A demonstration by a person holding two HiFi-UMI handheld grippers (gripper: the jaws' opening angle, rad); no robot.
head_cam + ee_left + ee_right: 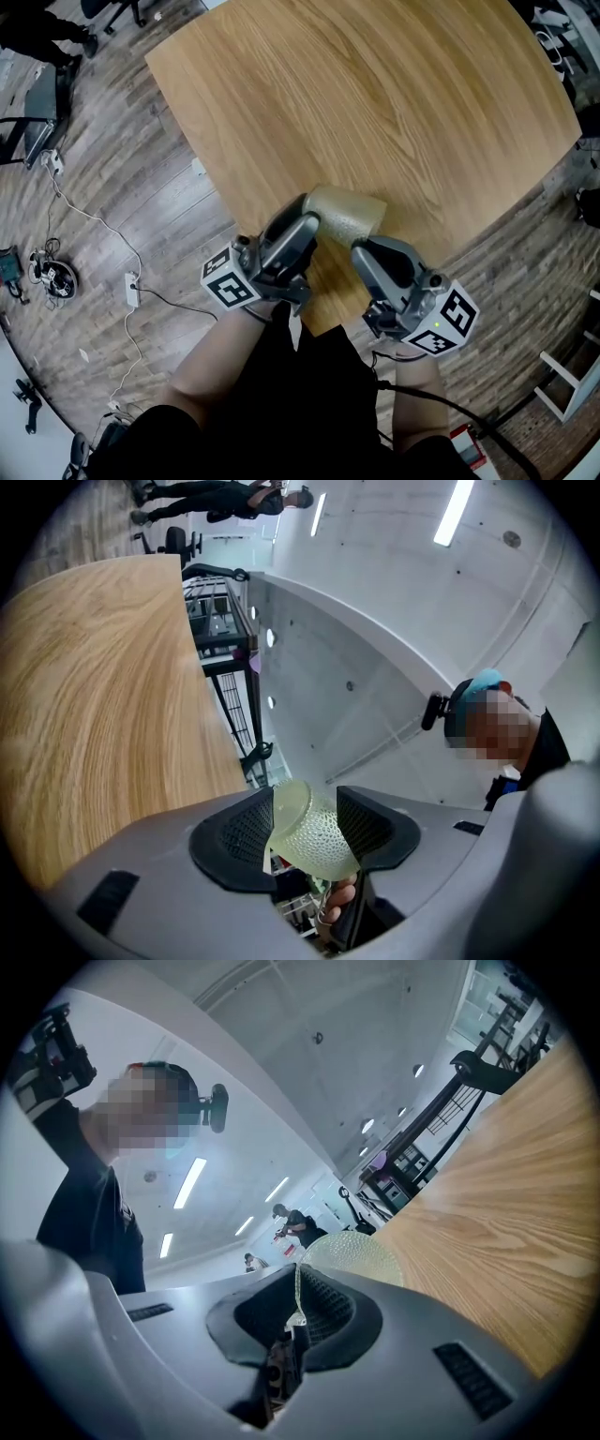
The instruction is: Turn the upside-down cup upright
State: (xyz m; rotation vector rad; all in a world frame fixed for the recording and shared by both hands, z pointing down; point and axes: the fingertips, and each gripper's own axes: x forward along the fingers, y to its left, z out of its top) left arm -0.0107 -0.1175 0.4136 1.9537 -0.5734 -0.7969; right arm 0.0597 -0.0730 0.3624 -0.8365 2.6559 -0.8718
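The cup point(349, 214) is translucent, dimpled plastic; the table point(375, 94) is smooth, matt wood with visible grain.

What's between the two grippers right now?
The pale dimpled cup, tipped on its side; the head view shows it spanning them. The left gripper clamps its body, and the right gripper pinches its thin wall.

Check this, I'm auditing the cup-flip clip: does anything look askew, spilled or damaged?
Only the cup is askew: it lies on its side over the near corner of the table, the left claw clamped across its body and the right claw pinching its rim. That fits a flip in progress. No spill or damage shows.
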